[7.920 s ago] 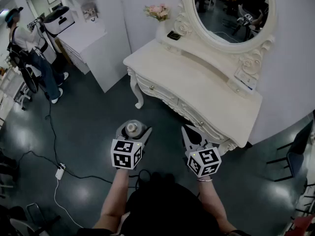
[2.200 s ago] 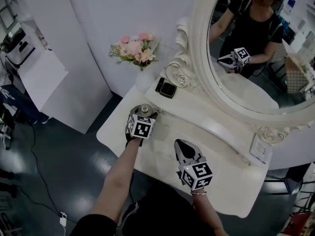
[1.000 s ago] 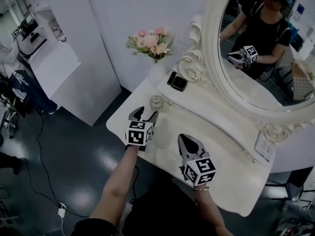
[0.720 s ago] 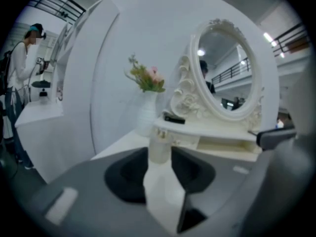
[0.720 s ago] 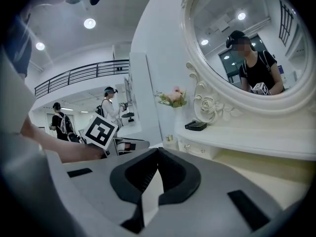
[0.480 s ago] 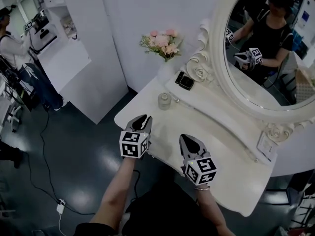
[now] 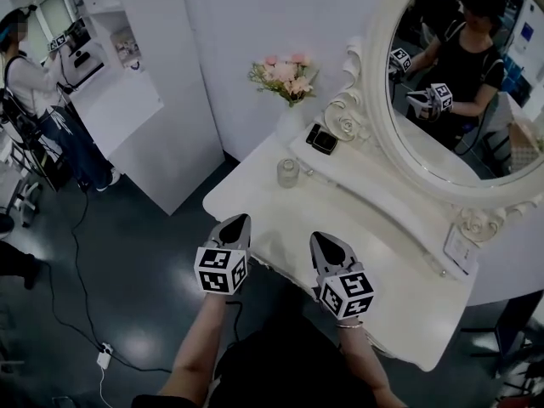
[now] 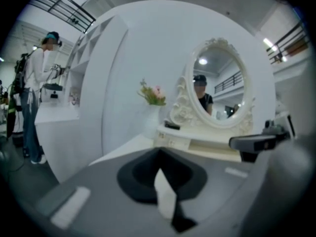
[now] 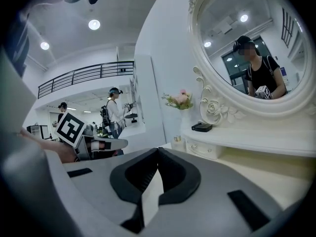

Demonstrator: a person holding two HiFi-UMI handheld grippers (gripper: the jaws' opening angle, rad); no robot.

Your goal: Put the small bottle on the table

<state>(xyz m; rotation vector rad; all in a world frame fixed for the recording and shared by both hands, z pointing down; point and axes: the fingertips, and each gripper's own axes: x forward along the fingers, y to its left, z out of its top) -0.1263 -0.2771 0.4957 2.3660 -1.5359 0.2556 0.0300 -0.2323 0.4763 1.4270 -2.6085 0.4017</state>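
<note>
The small glass bottle (image 7: 287, 173) stands upright on the white dressing table (image 7: 365, 219), near its left end below the flower vase. My left gripper (image 7: 239, 220) hangs at the table's front left edge, well short of the bottle; its jaws have just been closing and are shut with nothing between them. My right gripper (image 7: 324, 239) is shut and empty over the table's front edge. In the right gripper view the bottle (image 9: 177, 139) shows small beside the drawer, and the left gripper (image 9: 122, 142) points in from the left. The left gripper view does not show the bottle.
An oval mirror (image 7: 450, 83) in a carved frame rises behind the table. Pink flowers in a vase (image 7: 285, 68) and a small black box (image 7: 321, 139) sit on the raised back shelf. A white cabinet (image 7: 127, 109) and a person (image 7: 34, 83) are at the far left.
The left gripper has drawn back from the bottle toward the table's front edge, and its jaws went from wide open to shut. The bottle stays standing on the table. The right gripper barely moved.
</note>
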